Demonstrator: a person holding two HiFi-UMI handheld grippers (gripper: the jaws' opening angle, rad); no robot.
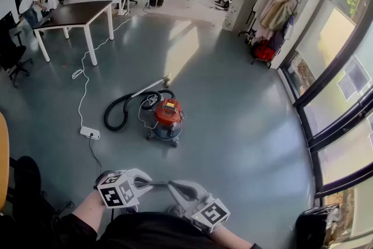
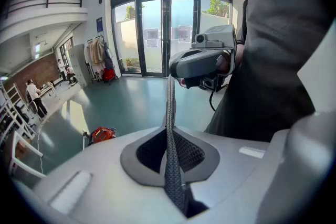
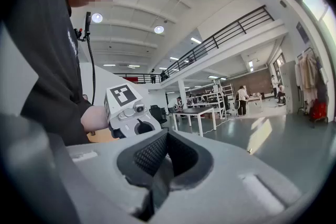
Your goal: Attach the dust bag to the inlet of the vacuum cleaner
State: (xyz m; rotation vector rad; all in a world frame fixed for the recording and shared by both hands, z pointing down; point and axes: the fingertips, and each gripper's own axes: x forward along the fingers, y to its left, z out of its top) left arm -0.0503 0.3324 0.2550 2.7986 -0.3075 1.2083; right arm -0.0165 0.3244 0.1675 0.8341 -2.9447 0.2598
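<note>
**Vacuum on the floor, both grippers closed and empty**

Red-topped vacuum cleaner [image 1: 168, 116] stands on the grey-green floor [image 1: 233, 125] near the middle of the head view, at 12 o'clock from the grippers and well apart from them. Its black hose [image 1: 116, 112] loops out at 9 o'clock. A pale wand [image 1: 148, 88] lies at 11 o'clock of the body. White power strip [image 1: 90, 133] sits at 8 o'clock of the vacuum, with a white cable [image 1: 83, 81] trailing up toward the desk [image 1: 73, 13] at 10 o'clock. Coats hang on a rack [image 1: 274, 14] at 2 o'clock. People stand far off at 12 o'clock.

Left gripper [image 1: 163, 183] and right gripper [image 1: 173, 186] are at 6 o'clock, close to the person's body, tips pointing at each other and nearly meeting. Left gripper view: jaws pressed together, nothing between them, with the vacuum small at 8 o'clock. Right gripper view: jaws also together, nothing held, with the left gripper's marker cube [image 3: 122, 96] at 10 o'clock.
</note>
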